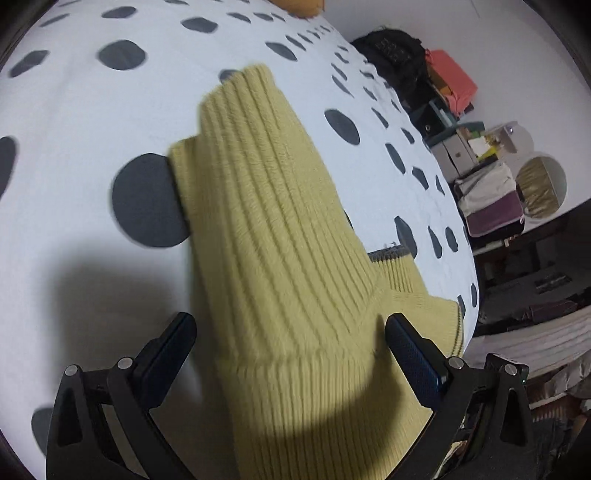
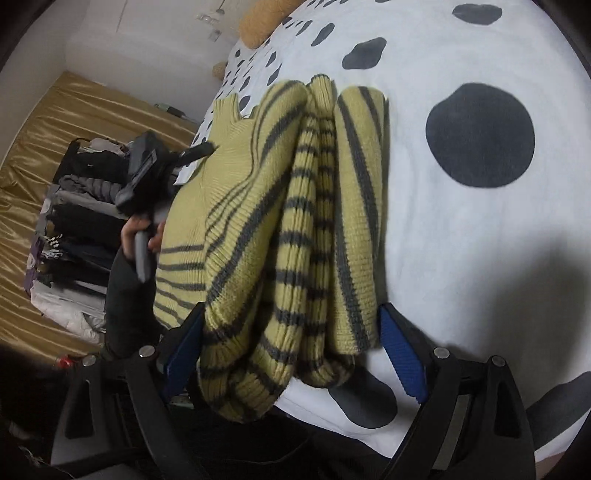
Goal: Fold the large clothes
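A yellow-green ribbed sweater (image 1: pixel 273 236) with grey stripes lies folded on a white bed cover with dark spots (image 1: pixel 92 122). In the left wrist view my left gripper (image 1: pixel 291 332) is open, its fingers on either side of the plain ribbed part. In the right wrist view the sweater (image 2: pixel 295 229) shows bunched striped folds at the bed's near edge. My right gripper (image 2: pixel 291 332) is open, with its blue pads (image 2: pixel 400 349) either side of the folds. The left gripper (image 2: pixel 147 166) and the hand holding it appear at the sweater's far left side.
The spotted bed cover (image 2: pixel 480 221) spreads to the right. An orange pillow (image 2: pixel 258 18) lies at the bed's far end. A rack of clothes (image 2: pixel 74 240) and a gold curtain (image 2: pixel 29 147) stand at the left. Boxes, bags and shelves (image 1: pixel 480 155) crowd the bedside.
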Demonstrator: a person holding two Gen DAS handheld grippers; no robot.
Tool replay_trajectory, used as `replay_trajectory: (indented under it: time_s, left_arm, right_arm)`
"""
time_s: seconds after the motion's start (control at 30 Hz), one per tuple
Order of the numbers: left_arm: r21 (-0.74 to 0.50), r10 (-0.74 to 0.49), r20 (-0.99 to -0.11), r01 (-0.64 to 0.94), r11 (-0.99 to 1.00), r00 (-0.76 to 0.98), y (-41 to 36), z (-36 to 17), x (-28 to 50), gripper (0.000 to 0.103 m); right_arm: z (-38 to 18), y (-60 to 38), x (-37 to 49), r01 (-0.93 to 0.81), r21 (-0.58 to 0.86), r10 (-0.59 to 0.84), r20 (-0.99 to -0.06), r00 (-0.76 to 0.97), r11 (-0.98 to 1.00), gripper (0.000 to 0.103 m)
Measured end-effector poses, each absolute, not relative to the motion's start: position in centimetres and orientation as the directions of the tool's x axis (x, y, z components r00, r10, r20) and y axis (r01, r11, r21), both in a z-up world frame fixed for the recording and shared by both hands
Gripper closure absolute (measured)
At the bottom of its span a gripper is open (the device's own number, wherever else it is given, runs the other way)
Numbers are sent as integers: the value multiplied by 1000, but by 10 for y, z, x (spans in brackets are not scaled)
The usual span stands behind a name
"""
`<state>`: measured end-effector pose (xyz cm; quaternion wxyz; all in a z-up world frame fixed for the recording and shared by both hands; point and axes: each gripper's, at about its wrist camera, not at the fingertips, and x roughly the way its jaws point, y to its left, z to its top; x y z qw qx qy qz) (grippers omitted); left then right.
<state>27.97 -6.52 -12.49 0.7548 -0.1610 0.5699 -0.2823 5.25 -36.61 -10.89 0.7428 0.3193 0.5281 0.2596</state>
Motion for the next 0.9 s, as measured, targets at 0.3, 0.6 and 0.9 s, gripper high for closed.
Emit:
replay_trajectory:
  time_s: [0.3, 0.6, 0.9]
  left_arm:
    - [-520, -589, -781, 306, 797, 208, -79, -117, 288, 66]
    - [-525, -581, -725, 248, 814, 370, -9, -37, 278, 70]
    - [-387, -382, -849, 62, 920, 366, 95, -53, 319, 67]
  right_arm:
    - [-114, -348, 69, -34, 815, 767, -528, 364, 578, 51]
    - [-75, -313, 91, -126, 874, 838, -396, 375, 470, 55]
    - [-116, -213, 148, -139, 868, 866, -436, 246, 477, 56]
